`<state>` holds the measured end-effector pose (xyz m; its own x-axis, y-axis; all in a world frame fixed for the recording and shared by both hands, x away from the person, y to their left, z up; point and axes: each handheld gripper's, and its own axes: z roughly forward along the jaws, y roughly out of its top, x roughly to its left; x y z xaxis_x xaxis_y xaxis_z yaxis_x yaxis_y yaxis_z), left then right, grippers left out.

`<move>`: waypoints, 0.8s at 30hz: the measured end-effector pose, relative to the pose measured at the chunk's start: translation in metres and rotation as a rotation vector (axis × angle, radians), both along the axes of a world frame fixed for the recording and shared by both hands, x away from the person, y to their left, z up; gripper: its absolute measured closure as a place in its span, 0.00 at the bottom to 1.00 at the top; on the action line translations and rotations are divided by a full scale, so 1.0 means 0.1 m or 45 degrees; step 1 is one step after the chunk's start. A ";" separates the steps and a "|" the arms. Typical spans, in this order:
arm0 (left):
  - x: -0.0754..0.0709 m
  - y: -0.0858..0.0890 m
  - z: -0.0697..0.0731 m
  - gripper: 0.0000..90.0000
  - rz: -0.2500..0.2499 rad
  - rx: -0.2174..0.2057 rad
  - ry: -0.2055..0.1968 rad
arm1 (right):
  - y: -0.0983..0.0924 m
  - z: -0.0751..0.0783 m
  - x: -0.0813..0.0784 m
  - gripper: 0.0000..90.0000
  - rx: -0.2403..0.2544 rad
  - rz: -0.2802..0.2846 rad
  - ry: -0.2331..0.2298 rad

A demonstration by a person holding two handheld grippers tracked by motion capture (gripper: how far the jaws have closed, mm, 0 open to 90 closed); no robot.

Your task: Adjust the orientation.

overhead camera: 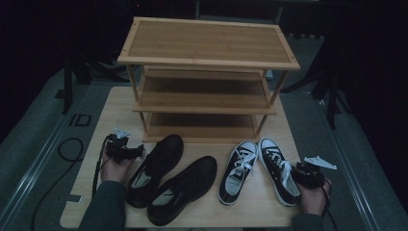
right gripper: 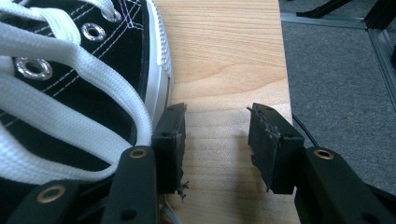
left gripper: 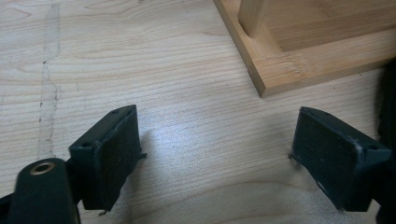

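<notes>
Left gripper (overhead camera: 126, 150) low on table (left gripper: 140, 60), jaws wide apart, nothing between, just beside black leather shoe (overhead camera: 156, 168) near rack (overhead camera: 207, 82) bottom corner. Right gripper (right gripper: 215, 144) by table's right edge, jaws apart w/ only bare wood between; left jaw right next to black-white sneaker (right gripper: 70, 93).

The left tool (overhead camera: 126, 150) sits in the person's left hand (overhead camera: 114, 166), low over the table (overhead camera: 96, 132) near its left side, jaws wide apart with nothing between them. The right tool (overhead camera: 300, 174), in the right hand (overhead camera: 315, 195), sits near the table's right edge, jaws partly apart and empty.
</notes>
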<state>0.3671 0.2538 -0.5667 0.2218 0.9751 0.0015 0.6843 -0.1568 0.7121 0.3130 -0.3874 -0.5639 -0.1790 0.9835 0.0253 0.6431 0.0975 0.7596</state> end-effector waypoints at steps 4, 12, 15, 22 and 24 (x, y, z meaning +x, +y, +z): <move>0.00 0.01 0.00 0.24 0.022 0.002 -0.011 | 0.00 0.00 0.00 0.62 0.001 -0.001 0.000; -0.01 0.02 0.01 0.33 0.067 -0.006 -0.026 | 0.00 0.00 0.00 0.62 0.003 0.001 0.000; -0.01 0.04 0.01 0.38 0.077 -0.010 -0.030 | 0.00 0.00 0.00 0.62 0.004 0.002 0.000; -0.01 0.07 0.05 0.50 0.095 -0.002 0.009 | -0.01 0.00 0.00 0.62 0.006 0.004 -0.001; -0.02 0.08 0.07 0.54 0.082 -0.001 0.027 | -0.01 0.00 0.00 0.62 0.007 0.004 0.000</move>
<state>0.3654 0.2618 -0.5594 0.1584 0.9874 -0.0032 0.7082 -0.1114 0.6971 0.3132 -0.3881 -0.5639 -0.1822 0.9828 0.0309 0.6425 0.0952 0.7603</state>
